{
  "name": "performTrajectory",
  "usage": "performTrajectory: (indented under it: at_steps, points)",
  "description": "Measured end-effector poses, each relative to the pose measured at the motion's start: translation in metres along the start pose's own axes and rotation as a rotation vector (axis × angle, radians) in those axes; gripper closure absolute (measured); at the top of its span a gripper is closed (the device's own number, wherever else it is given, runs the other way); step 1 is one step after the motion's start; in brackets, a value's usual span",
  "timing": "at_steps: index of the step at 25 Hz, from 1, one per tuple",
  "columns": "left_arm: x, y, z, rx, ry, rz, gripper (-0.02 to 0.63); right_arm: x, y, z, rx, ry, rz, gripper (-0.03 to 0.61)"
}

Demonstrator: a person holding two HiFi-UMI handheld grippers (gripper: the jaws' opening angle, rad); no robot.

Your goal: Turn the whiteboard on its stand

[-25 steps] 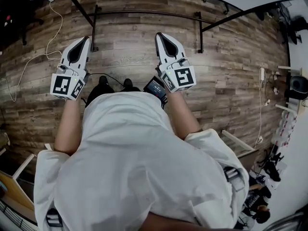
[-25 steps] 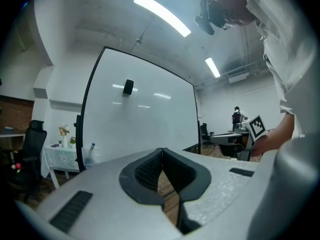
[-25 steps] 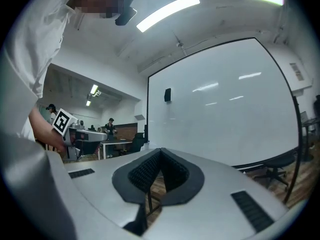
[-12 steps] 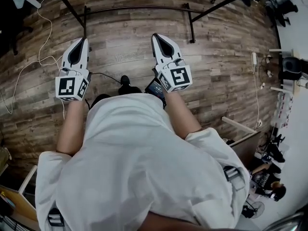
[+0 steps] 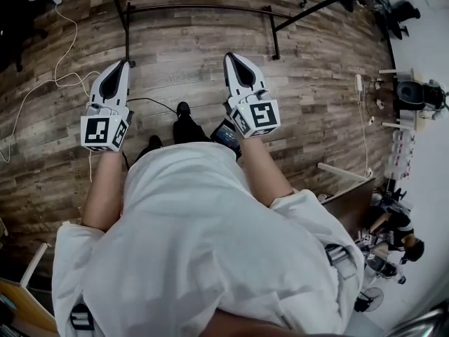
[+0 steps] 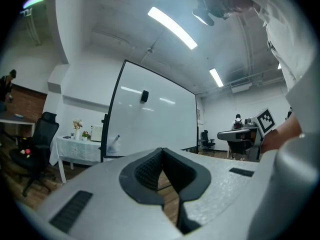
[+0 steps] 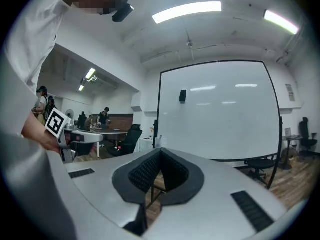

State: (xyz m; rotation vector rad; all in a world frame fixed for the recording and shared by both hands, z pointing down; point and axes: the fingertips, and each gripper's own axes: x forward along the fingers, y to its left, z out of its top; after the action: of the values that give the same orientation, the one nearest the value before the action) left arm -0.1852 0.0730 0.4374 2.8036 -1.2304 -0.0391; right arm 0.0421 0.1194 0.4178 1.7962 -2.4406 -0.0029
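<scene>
A large whiteboard (image 6: 155, 119) in a black frame stands upright ahead of me, also filling the right gripper view as the whiteboard (image 7: 220, 114). From above only its black stand base (image 5: 200, 9) shows on the wood floor. My left gripper (image 5: 121, 64) and right gripper (image 5: 233, 56) are held out side by side in front of my body, short of the stand and touching nothing. Both are shut and empty: the left gripper (image 6: 162, 152) and right gripper (image 7: 160, 152) show black pads meeting with only floor behind.
A white cable (image 5: 49, 83) trails over the floor at left. An office chair (image 6: 32, 151) and a covered table with flowers (image 6: 80, 146) stand left of the board. People sit at a desk (image 7: 100, 121). Shelves and gear (image 5: 414, 97) line the right wall.
The stand base has slid up and left in the head view as I step forward. Both grippers keep the same pose and stay shut.
</scene>
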Motion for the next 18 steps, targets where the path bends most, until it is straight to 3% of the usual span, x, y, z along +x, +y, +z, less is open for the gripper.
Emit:
performTrajectory:
  at_steps: [3,7,13,18]
  points:
    - [-0.03,0.003,-0.011,-0.027,0.009,-0.035,0.607,-0.017,0.02,-0.007,0.03,0.035,-0.015,0.581]
    - [-0.057,-0.005,-0.016,-0.029,0.001,-0.066,0.607,-0.05,0.031,-0.011,-0.009,0.059,-0.059,0.581]
    - [-0.074,-0.023,-0.005,0.002,-0.015,-0.035,0.607,-0.083,0.045,-0.006,-0.032,0.026,-0.066,0.581]
    - [-0.072,-0.049,0.01,0.033,-0.022,0.004,0.607,-0.097,0.027,-0.004,0.003,0.013,-0.034,0.581]
